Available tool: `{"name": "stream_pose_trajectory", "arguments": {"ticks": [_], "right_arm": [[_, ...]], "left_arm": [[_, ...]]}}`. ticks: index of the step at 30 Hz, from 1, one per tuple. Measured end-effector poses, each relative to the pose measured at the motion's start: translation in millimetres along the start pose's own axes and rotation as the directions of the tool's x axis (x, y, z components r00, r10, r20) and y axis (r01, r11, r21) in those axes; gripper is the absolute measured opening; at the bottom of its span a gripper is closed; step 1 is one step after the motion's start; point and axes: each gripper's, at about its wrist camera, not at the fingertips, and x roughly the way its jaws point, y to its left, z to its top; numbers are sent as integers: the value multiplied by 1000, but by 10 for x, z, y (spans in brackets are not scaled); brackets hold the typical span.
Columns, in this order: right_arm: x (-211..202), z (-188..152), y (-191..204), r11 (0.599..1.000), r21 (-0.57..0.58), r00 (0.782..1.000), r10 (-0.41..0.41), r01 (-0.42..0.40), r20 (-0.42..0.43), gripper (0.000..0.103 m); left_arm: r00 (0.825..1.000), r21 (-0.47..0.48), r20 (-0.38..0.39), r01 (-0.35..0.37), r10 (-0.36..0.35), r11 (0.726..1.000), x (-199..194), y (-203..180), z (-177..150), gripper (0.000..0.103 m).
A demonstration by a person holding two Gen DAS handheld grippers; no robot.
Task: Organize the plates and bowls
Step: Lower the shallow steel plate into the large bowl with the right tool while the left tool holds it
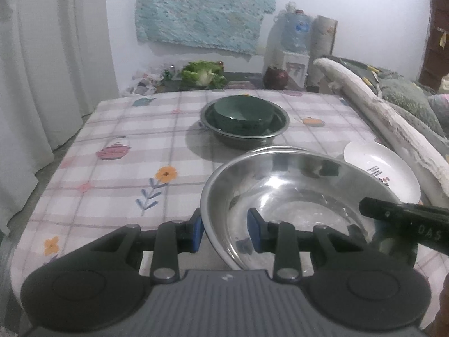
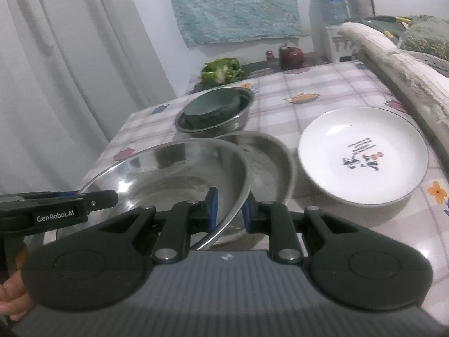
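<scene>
a large steel bowl [image 1: 294, 205] [image 2: 168, 179], shiny and empty with faint smears on its inner wall, is seen near the front edge of the table [image 1: 118, 168] [image 2: 322, 90]. in the right wrist view it is tilted, its right side raised over a flatter steel pan [image 2: 269, 163] that lies just behind and beside it. the bowl's left rim is straddled by the left gripper [image 1: 224, 231], one blue pad outside the wall and one inside; a gap shows on the inner side, so the jaws are only partly closed and whether the rim is truly clamped cannot be told. the bowl's right rim is taken between the blue pads of the right gripper [image 2: 228, 213], one inside and one outside, set close on the metal, so the rim appears gripped.

a white plate [image 1: 381, 174] [image 2: 364, 154] with dark script and a small red mark at its centre is seen just to the right of the steel pan, near the table's right edge. toward the far edge a dark green bowl [image 1: 243, 115] [image 2: 210, 108] is nested inside a smaller steel bowl [image 1: 244, 136] [image 2: 238, 118]. the table is covered with a checked cloth printed with flowers and teapots. beyond its far edge a leafy green vegetable [image 1: 203, 74] [image 2: 223, 70] and a dark red round object [image 1: 276, 78] [image 2: 291, 54] are seen.
</scene>
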Motion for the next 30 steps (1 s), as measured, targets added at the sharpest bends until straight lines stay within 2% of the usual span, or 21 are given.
{"name": "stream_pose_trajectory", "arguments": {"ticks": [11,30], "right_arm": [[256,80,-264,998,44,998,-30,33,-60,18],[495,162,-300,998,42,992,-40,46,-118,25]], "left_arm": [[997,38,-72,-1,3,999,333,-168,127,33],[991,39,-136,-10,15,999,581,-173,205,34]]}}
